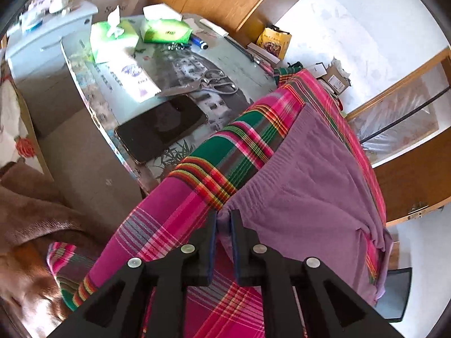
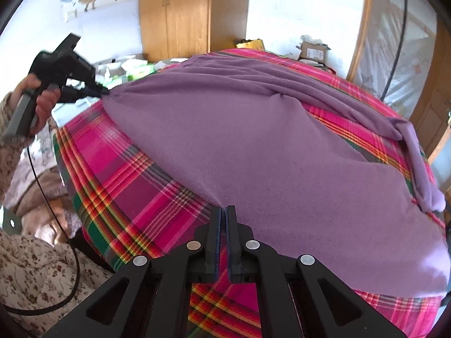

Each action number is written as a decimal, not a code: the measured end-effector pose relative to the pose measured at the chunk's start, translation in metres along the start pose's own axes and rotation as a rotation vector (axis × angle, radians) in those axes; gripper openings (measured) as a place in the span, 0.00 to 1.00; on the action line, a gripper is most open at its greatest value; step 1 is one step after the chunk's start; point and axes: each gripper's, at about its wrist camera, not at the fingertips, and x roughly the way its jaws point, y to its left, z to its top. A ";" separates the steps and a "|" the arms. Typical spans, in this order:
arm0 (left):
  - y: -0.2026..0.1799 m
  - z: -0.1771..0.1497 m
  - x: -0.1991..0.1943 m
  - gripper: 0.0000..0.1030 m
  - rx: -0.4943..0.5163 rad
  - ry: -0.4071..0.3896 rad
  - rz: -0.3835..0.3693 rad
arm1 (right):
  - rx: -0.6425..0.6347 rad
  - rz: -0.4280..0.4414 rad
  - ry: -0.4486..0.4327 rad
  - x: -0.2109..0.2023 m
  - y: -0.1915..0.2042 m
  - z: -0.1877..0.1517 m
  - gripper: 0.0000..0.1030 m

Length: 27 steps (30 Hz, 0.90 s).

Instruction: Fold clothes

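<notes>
Each fisheye camera sits just behind its own black hand-held gripper, angled steeply down and very near the cloth. The left view faces the glass-topped desk (image 1: 84, 67); the right looks across toward the wooden wardrobe (image 2: 174, 14). Both share the soft purple knit garment (image 1: 315, 174) (image 2: 253, 140) on the pink-and-green plaid cloth (image 1: 214, 152) (image 2: 118, 169) — the right also catches the left hand-held gripper (image 2: 103, 91).

Bright daylight, washed-out white walls, heavy fisheye bending (dark vignette corners), slight edge blur
</notes>
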 end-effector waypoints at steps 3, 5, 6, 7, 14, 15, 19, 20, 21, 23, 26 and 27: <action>-0.007 -0.001 -0.013 0.13 0.031 -0.052 0.056 | 0.031 -0.007 -0.016 -0.008 -0.009 -0.003 0.04; -0.012 -0.002 -0.022 0.13 0.057 -0.100 0.091 | 0.051 -0.012 -0.037 -0.018 -0.018 -0.005 0.05; -0.015 -0.002 -0.025 0.13 0.064 -0.113 0.097 | 0.073 -0.023 -0.049 -0.023 -0.026 -0.008 0.05; -0.018 -0.003 -0.027 0.13 0.068 -0.114 0.091 | 0.094 -0.034 -0.061 -0.029 -0.033 -0.010 0.06; -0.065 -0.015 -0.026 0.13 0.163 -0.093 0.039 | 0.328 -0.228 -0.112 -0.062 -0.114 -0.035 0.10; -0.073 -0.017 -0.025 0.13 0.180 -0.087 0.031 | 0.346 -0.261 -0.115 -0.066 -0.123 -0.039 0.10; -0.103 -0.027 -0.017 0.13 0.242 -0.076 0.014 | 0.409 -0.359 -0.145 -0.089 -0.157 -0.054 0.15; -0.111 -0.031 -0.014 0.13 0.262 -0.066 0.007 | 0.424 -0.380 -0.152 -0.095 -0.164 -0.058 0.19; -0.120 -0.035 -0.011 0.13 0.284 -0.053 -0.003 | 0.441 -0.403 -0.157 -0.101 -0.171 -0.063 0.21; -0.138 -0.044 -0.004 0.15 0.329 -0.026 -0.023 | 0.483 -0.457 -0.166 -0.112 -0.188 -0.072 0.25; -0.168 -0.059 0.010 0.16 0.392 0.026 -0.057 | 0.564 -0.480 -0.180 -0.123 -0.216 -0.085 0.27; -0.179 -0.065 0.015 0.16 0.418 0.046 -0.069 | 0.592 -0.483 -0.183 -0.126 -0.226 -0.089 0.27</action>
